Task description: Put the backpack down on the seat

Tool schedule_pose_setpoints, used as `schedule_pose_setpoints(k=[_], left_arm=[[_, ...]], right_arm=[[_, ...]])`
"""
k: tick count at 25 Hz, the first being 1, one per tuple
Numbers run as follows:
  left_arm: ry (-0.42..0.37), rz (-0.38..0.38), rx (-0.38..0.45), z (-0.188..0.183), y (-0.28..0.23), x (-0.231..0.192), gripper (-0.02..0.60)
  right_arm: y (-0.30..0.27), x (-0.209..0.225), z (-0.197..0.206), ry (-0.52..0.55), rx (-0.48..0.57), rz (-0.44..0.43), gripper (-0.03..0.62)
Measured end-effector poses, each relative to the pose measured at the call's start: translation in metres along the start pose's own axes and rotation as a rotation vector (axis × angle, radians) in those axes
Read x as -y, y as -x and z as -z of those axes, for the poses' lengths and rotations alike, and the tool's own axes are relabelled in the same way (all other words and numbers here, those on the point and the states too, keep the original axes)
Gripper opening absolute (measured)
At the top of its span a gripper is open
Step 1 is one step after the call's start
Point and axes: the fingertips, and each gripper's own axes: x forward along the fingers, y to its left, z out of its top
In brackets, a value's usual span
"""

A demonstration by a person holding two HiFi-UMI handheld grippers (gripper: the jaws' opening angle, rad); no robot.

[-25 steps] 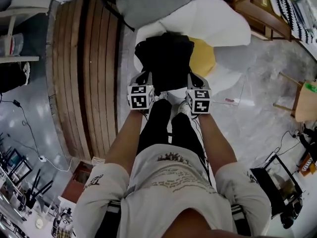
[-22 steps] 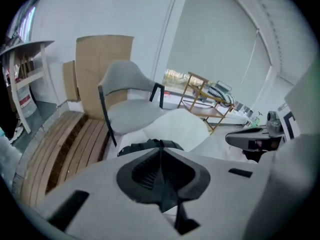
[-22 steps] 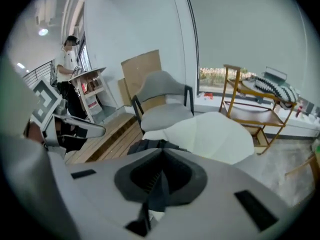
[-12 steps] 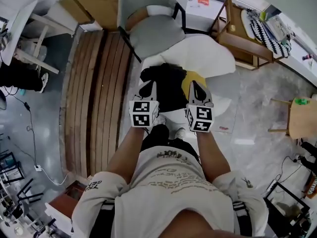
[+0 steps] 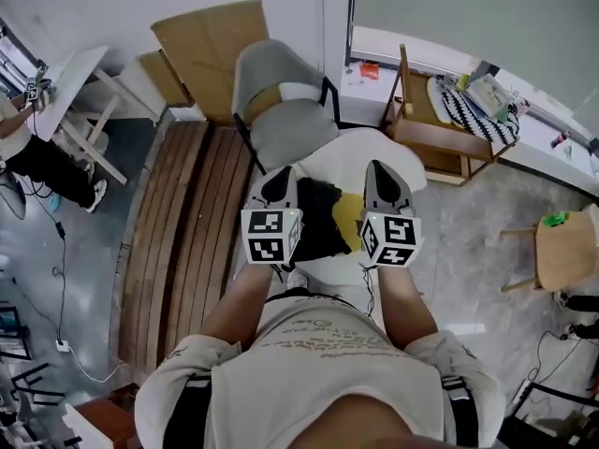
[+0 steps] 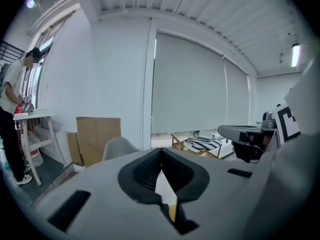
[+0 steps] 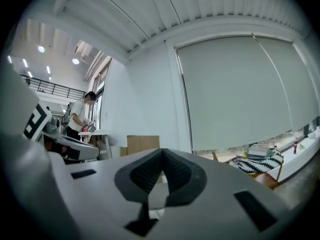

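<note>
The backpack (image 5: 323, 218) seems to lie on the white seat (image 5: 342, 155), though my tongs hide part of it. My left gripper (image 5: 281, 178) and right gripper (image 5: 382, 168) are pressed together, holding nothing. Next, I back away.
</note>
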Motion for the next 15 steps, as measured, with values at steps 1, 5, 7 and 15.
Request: schedule_pose_setpoints(k=[1, 5, 7, 15], left_arm=[[-0.002, 0.002, 0.006, -0.008, 0.002, 0.003, 0.023], [-0.031, 0.014, 0.039, -0.040, 0.005, 0.010, 0.023], [-0.047, 0.009, 0.063, -0.053, 0.005, 0.010, 0.023], [-0.058, 0.006, 0.095, -0.068, 0.004, 0.011, 0.023]], right_arm=[[0.003, 0.002, -0.010, -0.010, 0.009, -0.005, 0.026], [0.009, 0.012, -0.035, -0.037, 0.033, -0.001, 0.025], [0.008, 0.013, -0.042, -0.036, 0.042, 0.000, 0.026], [0.008, 0.001, -0.051, -0.020, 0.055, -0.032, 0.026]])
